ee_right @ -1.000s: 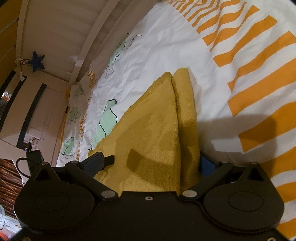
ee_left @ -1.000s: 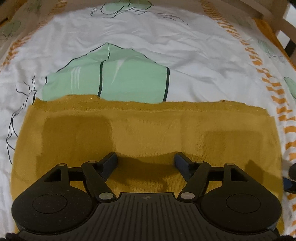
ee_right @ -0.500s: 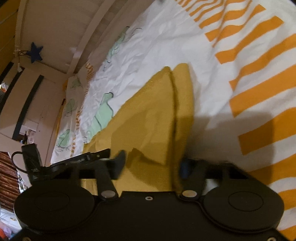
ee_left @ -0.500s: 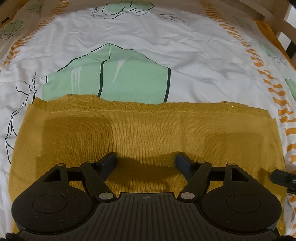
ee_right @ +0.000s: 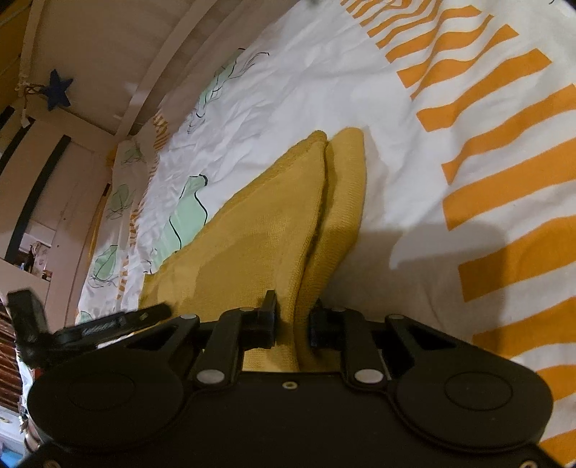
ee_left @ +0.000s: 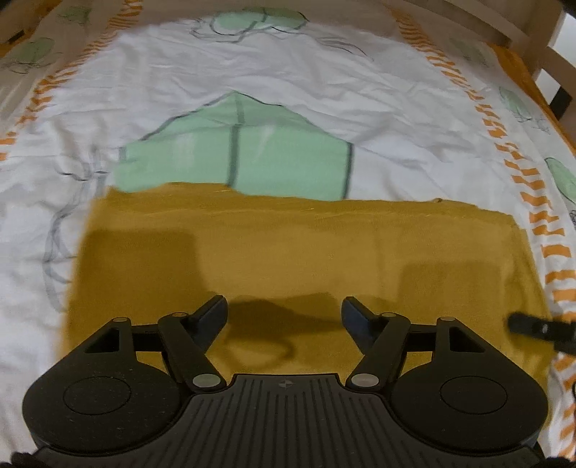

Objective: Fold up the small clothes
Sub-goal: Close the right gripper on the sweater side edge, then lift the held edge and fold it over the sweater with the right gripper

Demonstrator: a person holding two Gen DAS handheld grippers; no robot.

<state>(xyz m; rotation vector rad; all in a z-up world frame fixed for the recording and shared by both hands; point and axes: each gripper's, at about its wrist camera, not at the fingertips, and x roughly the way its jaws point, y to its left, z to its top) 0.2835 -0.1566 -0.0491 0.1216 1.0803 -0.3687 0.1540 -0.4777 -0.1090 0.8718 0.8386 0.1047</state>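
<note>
A mustard-yellow knit garment (ee_left: 295,252) lies folded flat on the bed cover. My left gripper (ee_left: 284,313) hovers open over its near edge, holding nothing. In the right wrist view the same garment (ee_right: 266,230) shows its folded right-hand edge. My right gripper (ee_right: 293,322) is shut on that folded edge at its near corner. The right gripper's finger (ee_left: 536,325) shows at the right edge of the left wrist view, and the left gripper (ee_right: 111,324) shows at the left of the right wrist view.
The bed cover (ee_left: 273,82) is white with green shapes and orange striped borders (ee_right: 504,187). A wooden bed frame (ee_left: 532,32) runs along the far right. A wall with a blue star (ee_right: 57,90) stands beyond the bed.
My right gripper has closed from open onto the garment's folded right edge. My left gripper has stayed open and shifted slightly right over the cloth.
</note>
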